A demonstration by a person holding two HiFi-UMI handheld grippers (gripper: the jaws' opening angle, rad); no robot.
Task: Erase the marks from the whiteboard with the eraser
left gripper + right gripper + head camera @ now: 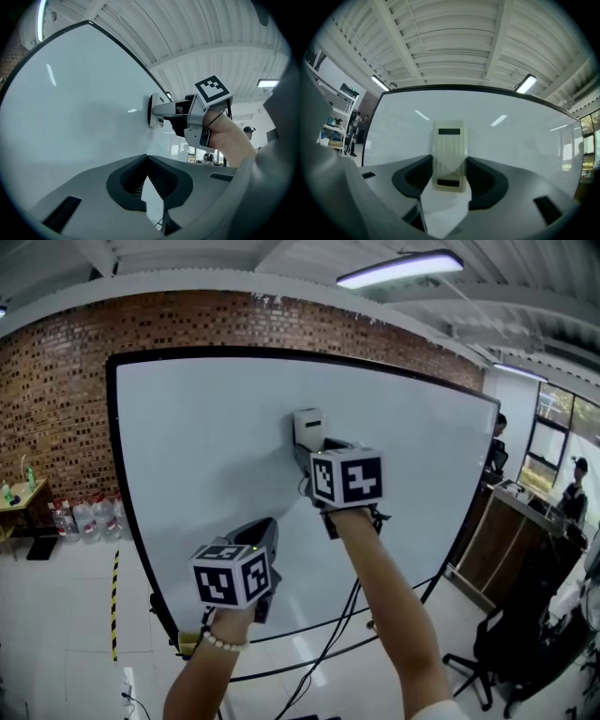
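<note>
No legible text, brand, number or sign in any view.

Left marker cube, on the left claw: black-and-white square code patterns only; no letters or digits.

Right marker cube, on the right claw: the same kind of pattern, also visible in the left gripper view.

Eraser: two dark rectangular patches on its cream back; no print readable on either.

Whiteboard: no writing can be made out on its surface.

Bottles on the floor at far left: labels too small to read.
</note>
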